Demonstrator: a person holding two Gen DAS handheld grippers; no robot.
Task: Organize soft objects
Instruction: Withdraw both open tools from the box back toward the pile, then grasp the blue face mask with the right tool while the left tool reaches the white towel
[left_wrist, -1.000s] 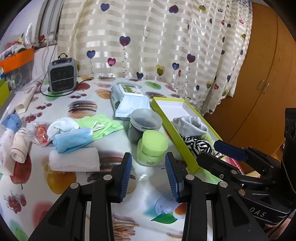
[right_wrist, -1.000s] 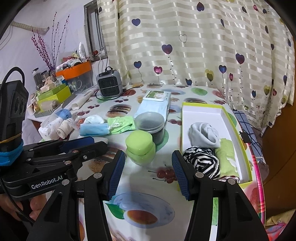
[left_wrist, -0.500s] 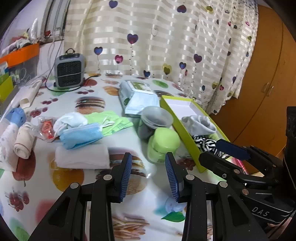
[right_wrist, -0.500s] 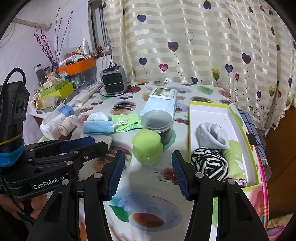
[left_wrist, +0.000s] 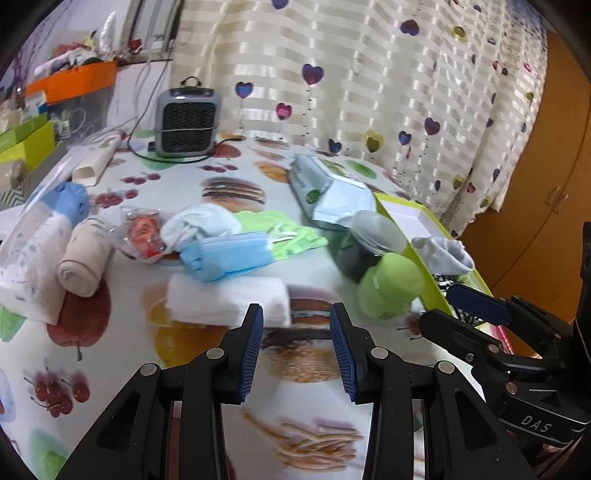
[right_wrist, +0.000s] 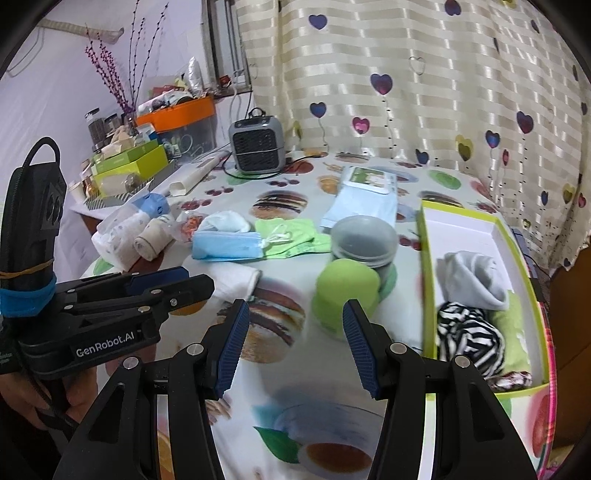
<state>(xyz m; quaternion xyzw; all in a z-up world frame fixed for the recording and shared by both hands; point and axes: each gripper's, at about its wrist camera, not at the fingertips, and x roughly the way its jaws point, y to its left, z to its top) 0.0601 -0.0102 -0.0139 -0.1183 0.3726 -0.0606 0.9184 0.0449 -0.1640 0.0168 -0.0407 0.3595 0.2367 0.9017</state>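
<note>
Both the left gripper (left_wrist: 296, 354) and right gripper (right_wrist: 292, 346) hang released and empty, a folded white cloth (left_wrist: 225, 301) just ahead-left of the left.

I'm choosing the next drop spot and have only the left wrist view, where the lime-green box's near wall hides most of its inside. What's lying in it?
Observer: A grey rolled sock, a black-and-white striped fabric bundle and a pale green folded cloth lie in the lime-green cardboard box.
Operator: Any room left?
Observer: Yes. They fill the near half, and the far end shows bare white floor.
</note>
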